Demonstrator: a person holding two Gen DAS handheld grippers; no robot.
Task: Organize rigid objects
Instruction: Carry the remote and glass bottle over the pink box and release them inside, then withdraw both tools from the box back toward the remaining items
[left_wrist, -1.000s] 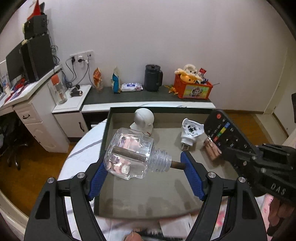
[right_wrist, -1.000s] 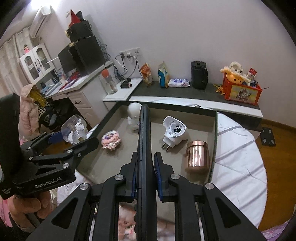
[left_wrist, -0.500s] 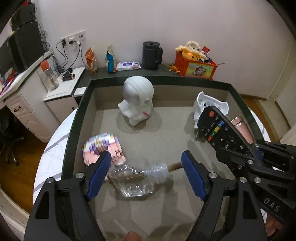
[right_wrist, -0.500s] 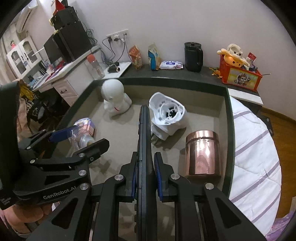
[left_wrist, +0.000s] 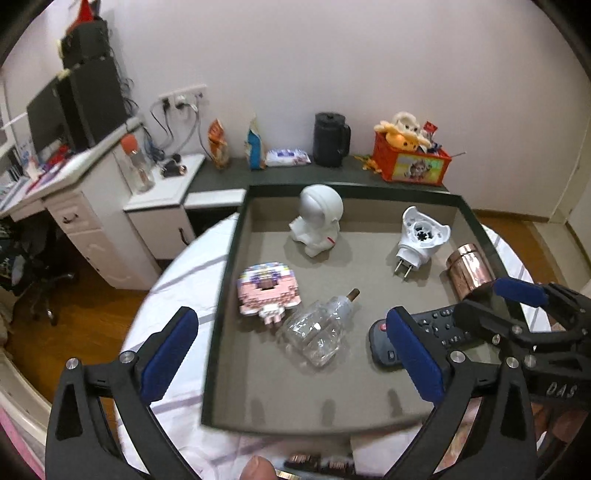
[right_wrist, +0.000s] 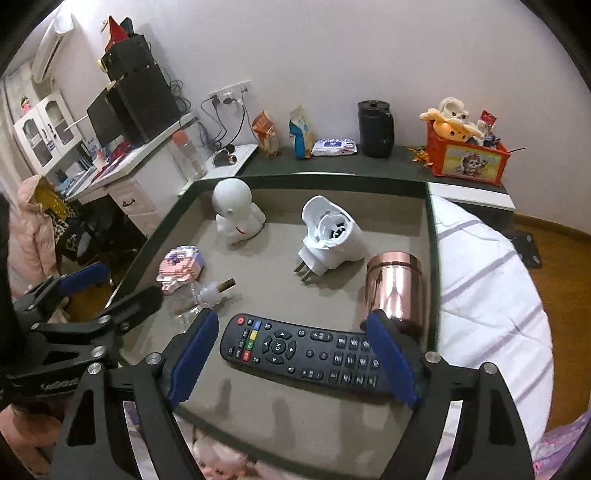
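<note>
nearest in the right wrist view, the right gripper (right_wrist: 295, 362) hangs with its blue pads spread wide and nothing between them, above the near end of the tray (right_wrist: 430, 236). just beyond it the black remote (right_wrist: 310, 350) lies flat on the tray floor, buttons up, its long axis running 9 to 3 o'clock with the red power key at the 9 o'clock end; its 3 o'clock end is hidden behind the right pad. in the left wrist view the left gripper (left_wrist: 291, 354) is likewise gaping and empty, one finger over the white cloth outside the tray, the other crossing the remote's head. past it the clear glass bottle (left_wrist: 317, 328) lies on its side near the tray's middle, long axis from 7 to 1 o'clock, its neck and brown stopper aimed at 1 o'clock; in the right wrist view the left gripper's arm covers most of its body. touching the bottle's 10 o'clock side is a pink block figure (left_wrist: 266, 291), too blurred to read. at 3 o'clock the copper canister (right_wrist: 393, 288) stands by the tray wall, its base cut off by the right pad. farther on, the white plug adapter (right_wrist: 328, 236) lies with prongs toward 7 o'clock, and the white astronaut figure (left_wrist: 317, 221) stands at 12 o'clock near the far wall.
</note>
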